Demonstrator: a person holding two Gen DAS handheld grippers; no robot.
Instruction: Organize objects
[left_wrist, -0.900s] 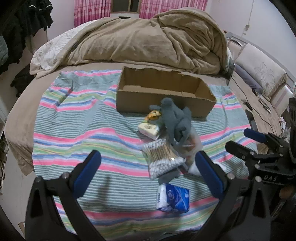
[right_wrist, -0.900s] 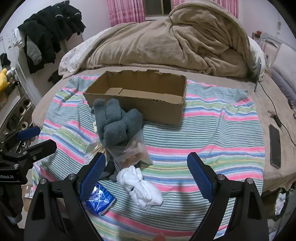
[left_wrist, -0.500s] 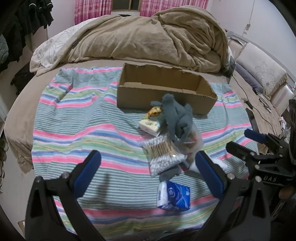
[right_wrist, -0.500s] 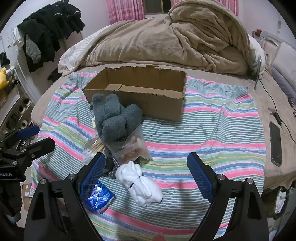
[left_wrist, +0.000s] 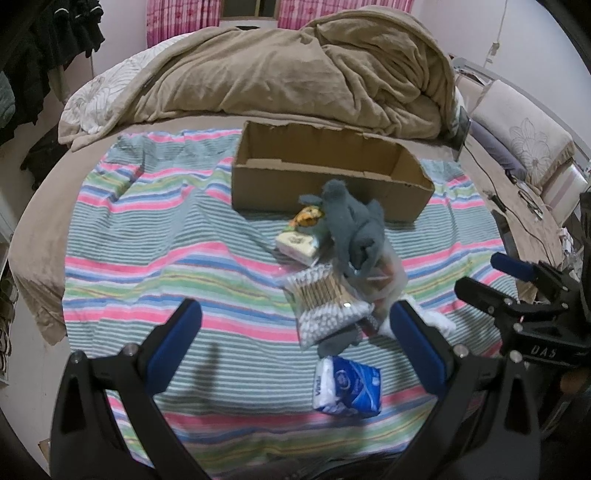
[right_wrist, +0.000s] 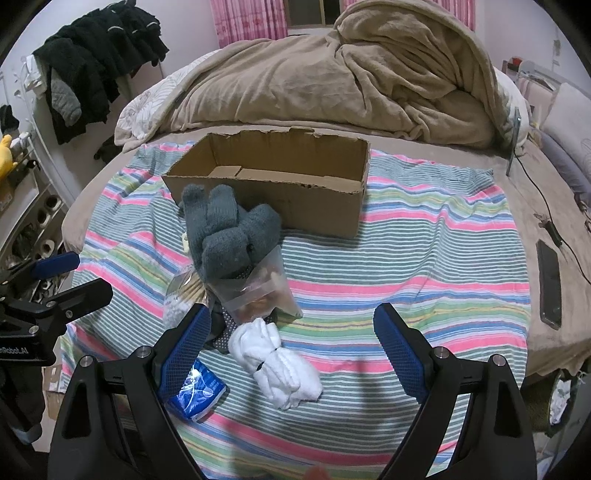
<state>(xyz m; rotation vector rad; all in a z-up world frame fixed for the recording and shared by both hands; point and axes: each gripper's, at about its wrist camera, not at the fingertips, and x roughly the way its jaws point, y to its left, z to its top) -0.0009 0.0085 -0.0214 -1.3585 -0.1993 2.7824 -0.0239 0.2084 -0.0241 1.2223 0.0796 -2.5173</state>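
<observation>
An empty cardboard box (left_wrist: 325, 177) (right_wrist: 273, 184) stands on a striped cloth (left_wrist: 155, 251) (right_wrist: 424, 266) spread on the bed. In front of it lies a heap: grey gloves (left_wrist: 351, 229) (right_wrist: 229, 232), a clear bag (right_wrist: 258, 291), a packet of cotton swabs (left_wrist: 325, 302), a small cream packet (left_wrist: 297, 245), a white sock bundle (right_wrist: 277, 365) and a blue tissue pack (left_wrist: 347, 384) (right_wrist: 194, 391). My left gripper (left_wrist: 295, 339) hovers open above the heap's near side. My right gripper (right_wrist: 291, 347) is open over the white socks, holding nothing.
A rumpled tan blanket (left_wrist: 295, 74) fills the bed behind the box. A dark phone (right_wrist: 550, 284) and a cable lie at the right edge. Dark clothes (right_wrist: 96, 66) hang at the left. Pillows (left_wrist: 524, 136) sit far right.
Both views have shifted slightly, so the box and heap sit a little lower in frame. Both grippers stay open, and nothing was picked up.
</observation>
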